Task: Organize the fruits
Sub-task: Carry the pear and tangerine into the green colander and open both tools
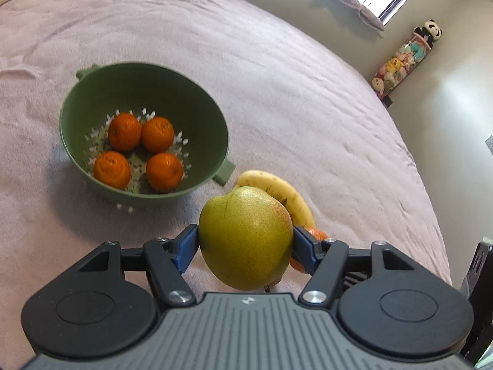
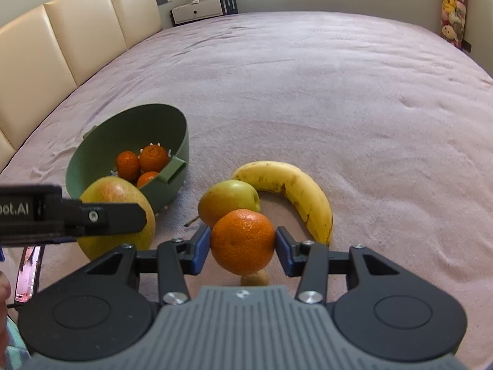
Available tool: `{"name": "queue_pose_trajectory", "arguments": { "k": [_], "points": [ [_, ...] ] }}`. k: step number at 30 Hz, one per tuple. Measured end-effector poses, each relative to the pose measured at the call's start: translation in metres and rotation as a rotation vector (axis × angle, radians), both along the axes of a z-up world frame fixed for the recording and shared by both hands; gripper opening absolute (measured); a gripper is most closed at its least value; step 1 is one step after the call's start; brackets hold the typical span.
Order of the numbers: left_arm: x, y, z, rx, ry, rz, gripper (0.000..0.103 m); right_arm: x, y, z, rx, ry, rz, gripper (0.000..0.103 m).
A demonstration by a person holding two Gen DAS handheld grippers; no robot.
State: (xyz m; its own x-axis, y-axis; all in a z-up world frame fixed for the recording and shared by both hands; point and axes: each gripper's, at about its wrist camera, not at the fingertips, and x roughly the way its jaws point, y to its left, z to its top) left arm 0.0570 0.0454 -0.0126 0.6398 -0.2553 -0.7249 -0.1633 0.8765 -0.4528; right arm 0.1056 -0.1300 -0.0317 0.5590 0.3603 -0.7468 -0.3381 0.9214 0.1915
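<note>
Left wrist view shows the left claw (image 1: 245,240) clamped on a large pear (image 1: 245,237), its blue pads pressed to either flank; the pear is yellow-green, finely speckled, with a reddish blush on its right shoulder and a shallow crease near its upper end; its long axis runs from near the camera away toward the bowl, and it hangs clear of the bed (image 1: 277,92), which wears a pale lilac cover; beyond and to the left sits a green colander bowl (image 1: 92,98) with two small handles, holding four mandarins (image 1: 124,131) in a square on its perforated floor; a yellow banana (image 1: 277,191) with brown flecks curves behind the pear; right wrist view shows the right claw (image 2: 243,243) gripping a mandarin (image 2: 242,242), bright orange and dimpled, held above the cover; just behind it lies a second pear (image 2: 228,200), smaller and yellow-green, its long axis lying left to right; the banana (image 2: 295,194) arcs from beside that pear round to the right, both ends toward the camera, lying flat on the bed.
</note>
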Motion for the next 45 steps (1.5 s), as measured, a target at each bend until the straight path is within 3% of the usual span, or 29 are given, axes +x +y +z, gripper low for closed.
{"name": "queue_pose_trajectory", "arguments": {
  "k": [10, 26, 40, 45],
  "points": [
    [0.007, 0.020, 0.020, 0.038, -0.042, 0.049, 0.075, 0.000, 0.016, 0.024, 0.004, -0.060, 0.049, 0.044],
    [0.030, 0.064, 0.038, 0.178, -0.055, 0.137, 0.075, 0.031, 0.076, 0.051, -0.061, -0.187, 0.234, 0.044],
    [0.061, 0.075, 0.006, 0.330, 0.061, 0.155, 0.075, 0.062, 0.131, 0.027, -0.200, -0.214, 0.438, 0.043],
    [0.068, 0.077, -0.009, 0.326, 0.101, 0.149, 0.075, 0.072, 0.144, 0.011, -0.252, -0.204, 0.497, 0.043]
  ]
}}
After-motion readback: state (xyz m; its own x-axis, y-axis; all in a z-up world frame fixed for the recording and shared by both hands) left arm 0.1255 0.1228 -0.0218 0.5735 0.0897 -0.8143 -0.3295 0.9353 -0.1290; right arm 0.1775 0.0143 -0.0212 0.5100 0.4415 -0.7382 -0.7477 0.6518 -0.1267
